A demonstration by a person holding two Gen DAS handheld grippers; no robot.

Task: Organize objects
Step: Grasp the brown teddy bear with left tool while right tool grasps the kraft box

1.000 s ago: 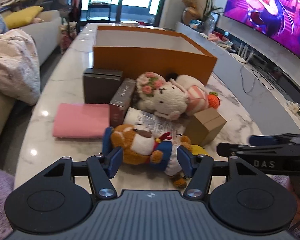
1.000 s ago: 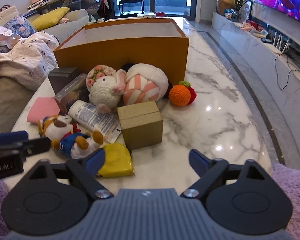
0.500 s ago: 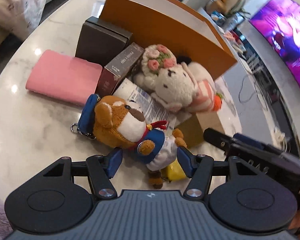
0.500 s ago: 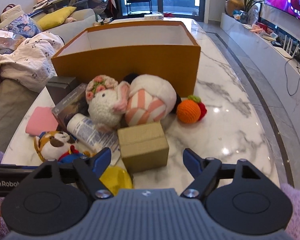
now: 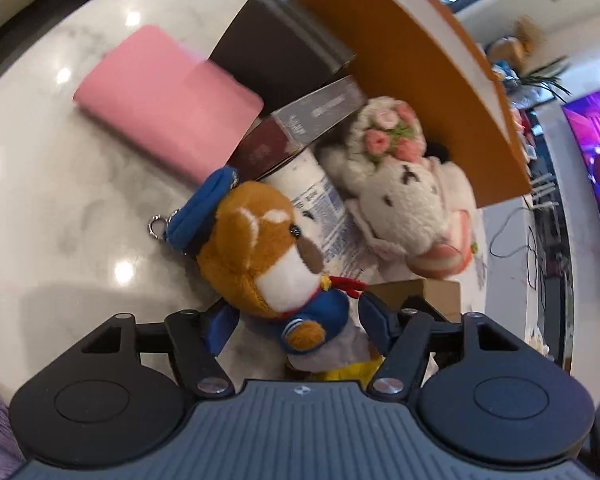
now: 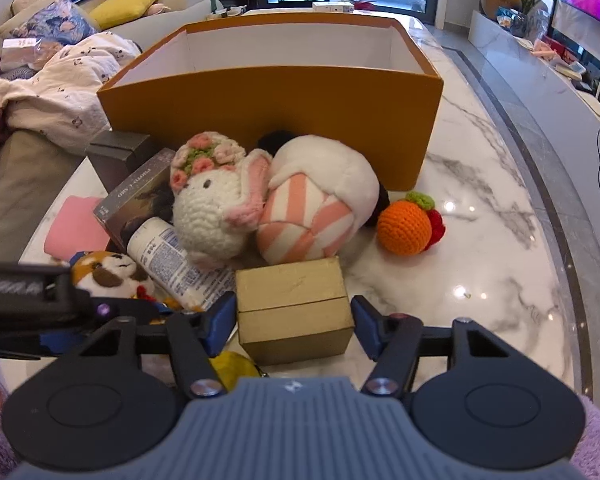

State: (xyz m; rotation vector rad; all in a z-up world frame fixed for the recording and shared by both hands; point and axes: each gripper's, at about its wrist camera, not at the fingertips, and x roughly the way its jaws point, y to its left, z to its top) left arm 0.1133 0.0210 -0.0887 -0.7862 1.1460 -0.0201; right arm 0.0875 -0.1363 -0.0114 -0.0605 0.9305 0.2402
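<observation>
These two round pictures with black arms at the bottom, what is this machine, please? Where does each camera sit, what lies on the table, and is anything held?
It is no robot: a person holds a two-finger grasping tool in each hand, with a wide-angle camera on each, looking along the fingers.

The left view shows the left tool, its jaws opening around a brown plush dog in a blue sailor suit. The pads do not press it.

The right view shows the right tool, its jaws closing around a small tan cardboard box, not yet gripping.

On the white marble table stand also a large open orange box, a white crocheted bunny, a crocheted orange and a pink flat case.
</observation>
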